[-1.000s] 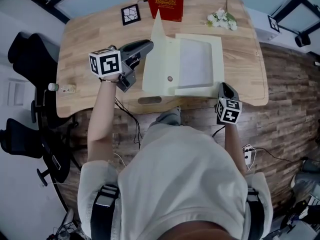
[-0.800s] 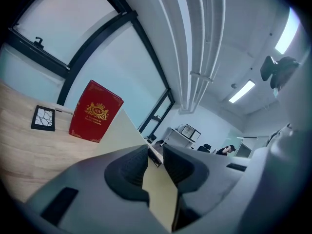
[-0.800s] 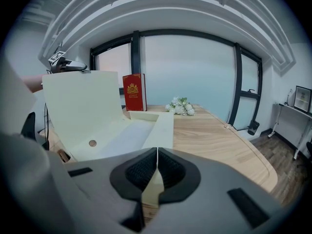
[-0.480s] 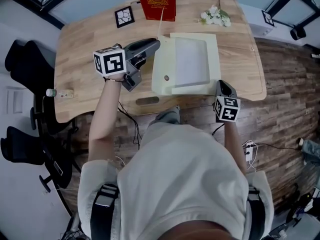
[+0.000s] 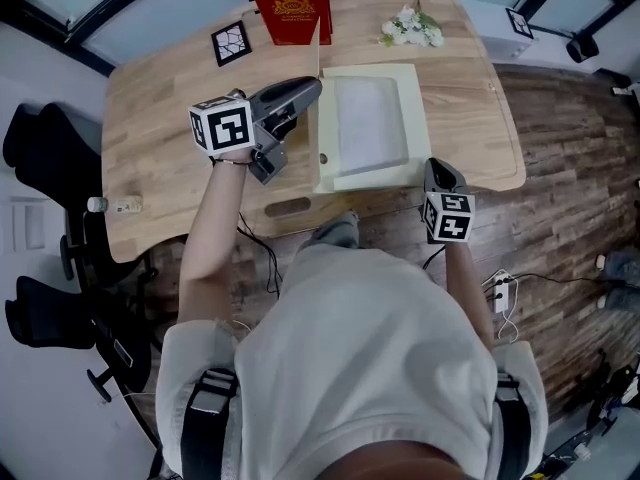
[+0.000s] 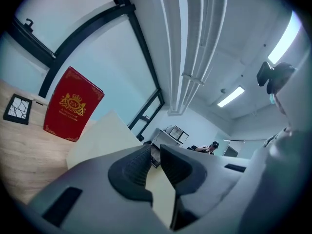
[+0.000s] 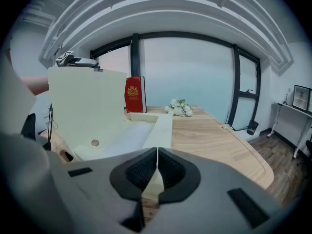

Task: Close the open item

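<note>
Your left tongs (image 6: 155, 156), narrow and just closing, straddle the upright lid (image 7: 87, 106) without pinching it, so it may topple open. Your right tongs (image 7: 157, 167) are pressed together, empty.

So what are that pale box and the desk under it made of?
The box looks like matte cream card or board: thin flat lid, crisp edges, no shine; it could be plastic. The desk looks like light wood or veneer: visible grain, satin finish.
</note>
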A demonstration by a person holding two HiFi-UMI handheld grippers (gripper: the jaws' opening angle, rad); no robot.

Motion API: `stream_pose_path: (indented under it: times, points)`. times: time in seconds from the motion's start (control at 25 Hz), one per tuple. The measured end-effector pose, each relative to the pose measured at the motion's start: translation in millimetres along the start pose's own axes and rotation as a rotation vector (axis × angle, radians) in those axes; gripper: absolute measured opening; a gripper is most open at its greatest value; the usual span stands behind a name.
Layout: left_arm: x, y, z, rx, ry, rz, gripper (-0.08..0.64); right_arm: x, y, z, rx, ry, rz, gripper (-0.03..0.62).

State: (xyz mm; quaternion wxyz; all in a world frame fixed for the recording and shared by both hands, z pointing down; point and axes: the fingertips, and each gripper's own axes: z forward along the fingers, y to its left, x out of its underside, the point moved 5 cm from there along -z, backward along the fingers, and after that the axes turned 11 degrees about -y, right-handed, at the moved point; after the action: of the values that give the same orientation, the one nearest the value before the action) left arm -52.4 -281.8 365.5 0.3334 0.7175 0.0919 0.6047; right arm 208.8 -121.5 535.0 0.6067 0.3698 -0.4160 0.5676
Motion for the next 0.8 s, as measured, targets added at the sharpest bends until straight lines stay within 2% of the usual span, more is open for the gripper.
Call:
stream_pose_path:
  times: [0.8]
  points:
    - [17, -7, 51, 0.098, 0.007, -0.072, 0.031, 3, -2, -8, 0.029, -0.004, 0.027, 0.02]
